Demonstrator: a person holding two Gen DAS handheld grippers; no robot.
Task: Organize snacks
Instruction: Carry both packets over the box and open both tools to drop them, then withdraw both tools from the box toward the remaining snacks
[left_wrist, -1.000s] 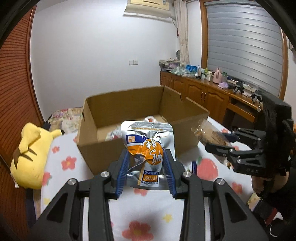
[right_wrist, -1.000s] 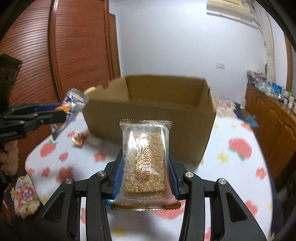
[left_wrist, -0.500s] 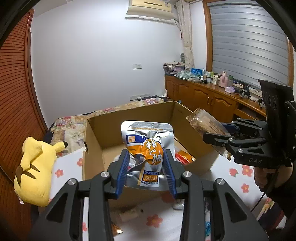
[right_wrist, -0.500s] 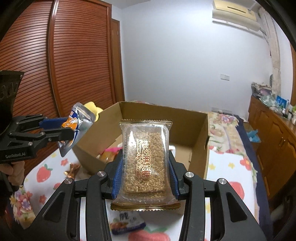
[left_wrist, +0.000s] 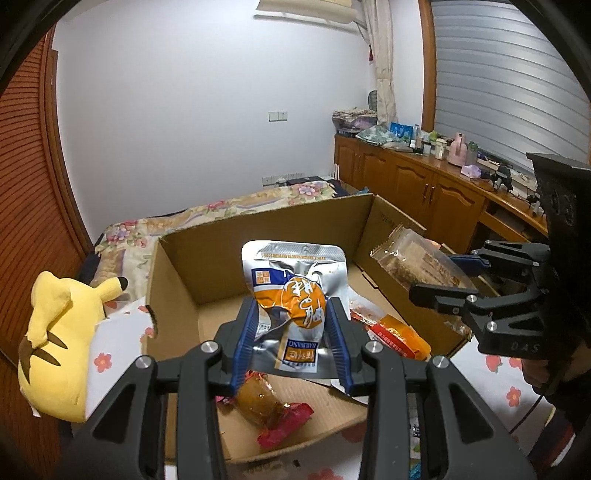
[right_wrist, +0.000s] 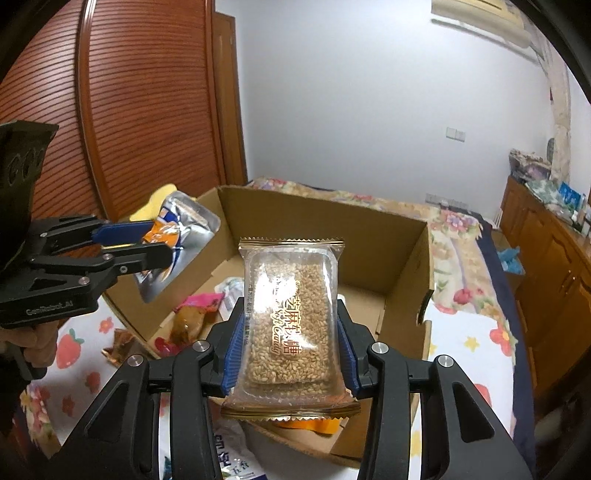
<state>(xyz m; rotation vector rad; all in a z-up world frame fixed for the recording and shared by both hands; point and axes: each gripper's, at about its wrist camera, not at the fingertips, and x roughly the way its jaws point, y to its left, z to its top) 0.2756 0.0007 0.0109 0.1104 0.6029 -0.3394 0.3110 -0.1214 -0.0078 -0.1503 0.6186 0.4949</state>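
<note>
Silver "BAIJIANG" pouch (left_wrist: 295, 302) clamped in left gripper (left_wrist: 293, 341), clear "Soft Candy" pack (right_wrist: 291, 325) clamped in right gripper (right_wrist: 290, 354), cardboard box (left_wrist: 177, 280) beneath.

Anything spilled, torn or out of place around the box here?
A few wrapped snacks lie on the floral sheet outside the cardboard box, not yet gathered. Nothing looks spilled or torn. Both held packets, silver pouch and sesame candy, look intact.

Glossy crinkled foil pouch (left_wrist: 295, 291); clear shiny plastic candy wrapper (right_wrist: 291, 325); matt brown cardboard box (left_wrist: 280, 229); fuzzy plush toy (left_wrist: 62, 339).
</note>
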